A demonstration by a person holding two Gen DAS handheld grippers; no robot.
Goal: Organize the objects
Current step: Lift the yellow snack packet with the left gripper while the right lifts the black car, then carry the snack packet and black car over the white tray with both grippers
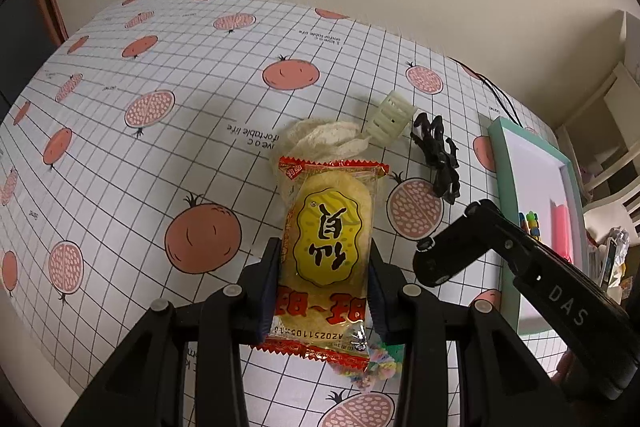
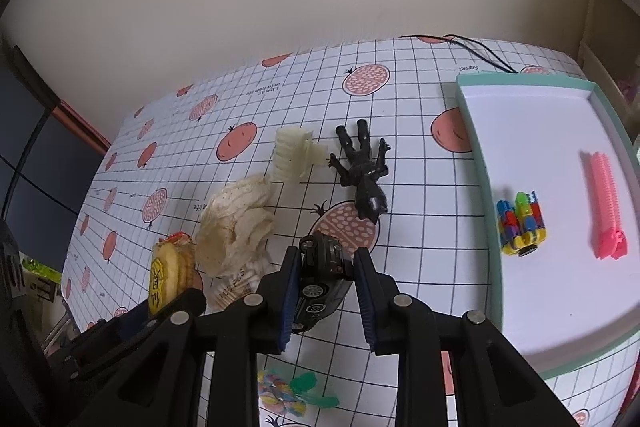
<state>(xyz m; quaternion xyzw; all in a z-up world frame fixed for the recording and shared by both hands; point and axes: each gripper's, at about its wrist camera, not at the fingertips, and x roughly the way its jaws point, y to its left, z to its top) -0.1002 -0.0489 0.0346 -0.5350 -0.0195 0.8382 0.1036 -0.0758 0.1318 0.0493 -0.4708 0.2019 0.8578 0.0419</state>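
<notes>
Hair clip (image 2: 295, 154) between cloth (image 2: 236, 223) and figurine (image 2: 363, 171)

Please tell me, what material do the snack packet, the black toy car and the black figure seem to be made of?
The snack packet looks like glossy clear plastic film: it shows glare and crimped zigzag ends. The black toy car looks like shiny painted metal or hard plastic; I cannot tell which. The black figure looks like matte moulded plastic, with no shine.
</notes>
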